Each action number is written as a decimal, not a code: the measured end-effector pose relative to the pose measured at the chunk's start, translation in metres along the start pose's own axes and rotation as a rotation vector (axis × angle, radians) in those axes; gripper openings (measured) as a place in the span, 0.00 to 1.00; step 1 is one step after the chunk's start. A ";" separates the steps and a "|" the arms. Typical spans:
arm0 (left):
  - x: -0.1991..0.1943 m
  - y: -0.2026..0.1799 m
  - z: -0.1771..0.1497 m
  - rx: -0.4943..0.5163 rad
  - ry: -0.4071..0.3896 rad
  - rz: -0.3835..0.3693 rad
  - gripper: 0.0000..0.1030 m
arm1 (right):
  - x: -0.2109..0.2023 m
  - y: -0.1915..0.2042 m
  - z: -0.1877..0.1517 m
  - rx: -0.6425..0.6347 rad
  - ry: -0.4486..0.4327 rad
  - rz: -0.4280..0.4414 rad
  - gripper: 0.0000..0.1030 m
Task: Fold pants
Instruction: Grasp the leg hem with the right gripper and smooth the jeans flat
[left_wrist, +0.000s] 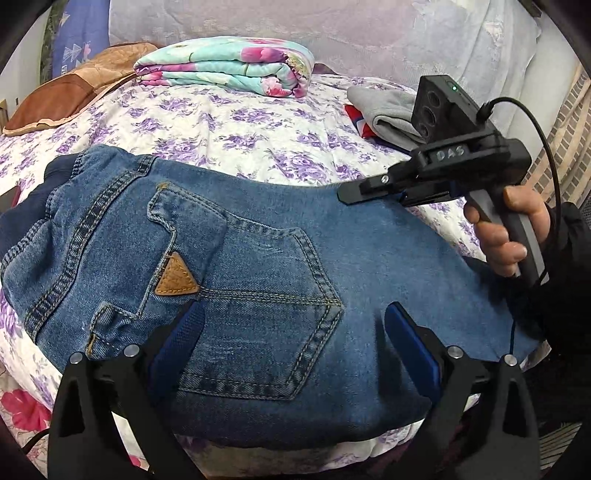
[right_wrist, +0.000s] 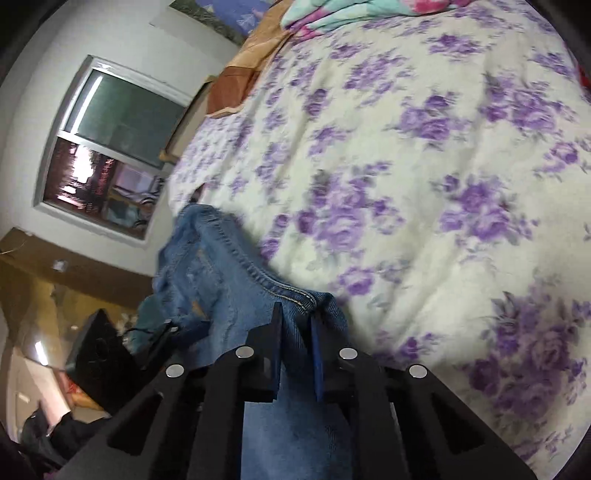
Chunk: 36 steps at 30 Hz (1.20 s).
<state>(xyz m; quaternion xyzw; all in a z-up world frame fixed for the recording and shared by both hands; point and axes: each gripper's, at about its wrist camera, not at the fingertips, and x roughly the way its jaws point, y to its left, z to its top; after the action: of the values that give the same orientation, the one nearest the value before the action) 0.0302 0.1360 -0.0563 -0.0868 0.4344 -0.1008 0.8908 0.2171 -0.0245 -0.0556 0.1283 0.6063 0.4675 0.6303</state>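
A pair of blue denim pants (left_wrist: 258, 266) lies across a bed covered by a white quilt with purple flowers (left_wrist: 221, 125). In the left wrist view the seat faces up, with a back pocket (left_wrist: 240, 295) at the centre and a tan triangular patch (left_wrist: 173, 277) at about 9 o'clock from it. The elastic waistband bunches toward 9 o'clock; the cloth runs off toward 3 o'clock.

The left gripper (left_wrist: 291, 332) hovers low over the pocket, its blue-padded fingers (left_wrist: 410, 343) spread wide, holding nothing.

The right gripper (right_wrist: 295, 325) is nearly closed, pinching a seamed edge of the denim between its pads. In the left wrist view the right gripper sits at 2 o'clock, at the far edge of the pants, with the person's hand (left_wrist: 506, 236) around its grip. The right wrist view is blurred, so I cannot tell which part of the seam is held.

Farther back, at 12 o'clock, rests a folded floral blanket (left_wrist: 229, 70); at 1 o'clock, a folded grey garment (left_wrist: 388, 107); at 10 o'clock, a brown pillow (left_wrist: 66, 99).

The denim looks thick and fairly heavy, limp but grippy. It should crease firmly and drag on the quilt. Doubled seams, the waistband and hems look like the surest places to pinch; flat single layers would likely slip.
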 end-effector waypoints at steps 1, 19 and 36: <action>0.001 0.000 0.000 0.003 0.001 0.007 0.93 | 0.003 0.001 0.001 -0.017 -0.001 -0.023 0.12; 0.003 -0.048 -0.016 0.146 0.018 0.080 0.94 | -0.075 -0.030 -0.175 0.178 -0.364 -0.240 0.00; -0.023 -0.021 -0.011 -0.023 -0.074 0.074 0.95 | -0.268 -0.071 -0.411 0.477 -0.933 -0.648 0.55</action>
<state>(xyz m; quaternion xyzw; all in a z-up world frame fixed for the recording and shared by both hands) 0.0052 0.1205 -0.0406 -0.0845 0.4051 -0.0595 0.9084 -0.0695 -0.4281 -0.0305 0.2661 0.3625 -0.0018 0.8932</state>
